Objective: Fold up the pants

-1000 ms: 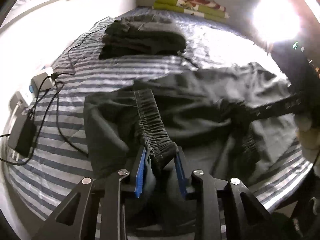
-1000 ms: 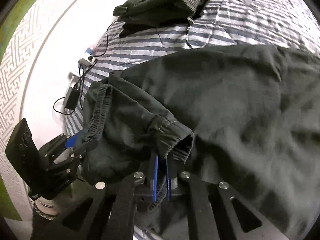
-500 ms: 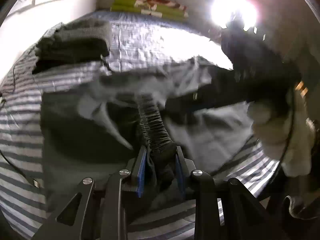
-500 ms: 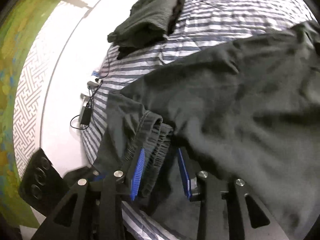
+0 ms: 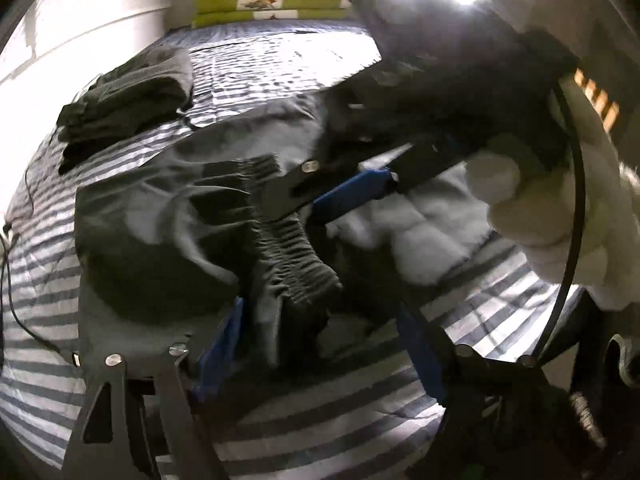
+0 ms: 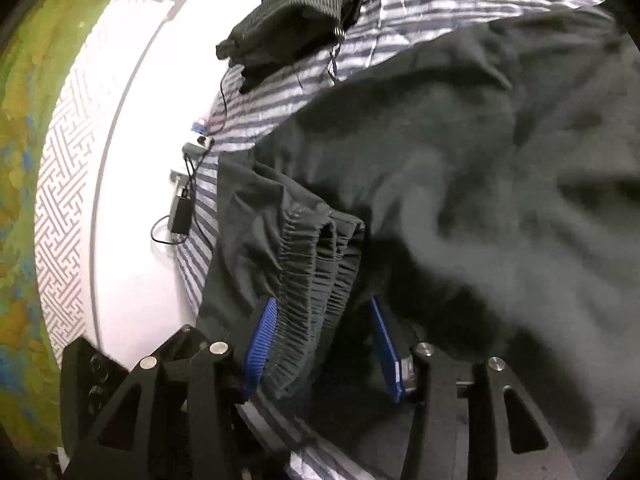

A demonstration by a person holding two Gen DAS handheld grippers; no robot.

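both tongs, left tongs (image 5: 320,344) and right tongs (image 6: 324,344), are opening, pads clear of the pants' waistband (image 6: 320,264)

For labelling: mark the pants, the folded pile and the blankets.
pants (image 6: 460,184), right wrist view, flat dark cloth.
folded pile (image 5: 132,96), left wrist view, top layer.
blankets (image 5: 272,4), left wrist view, front edge.
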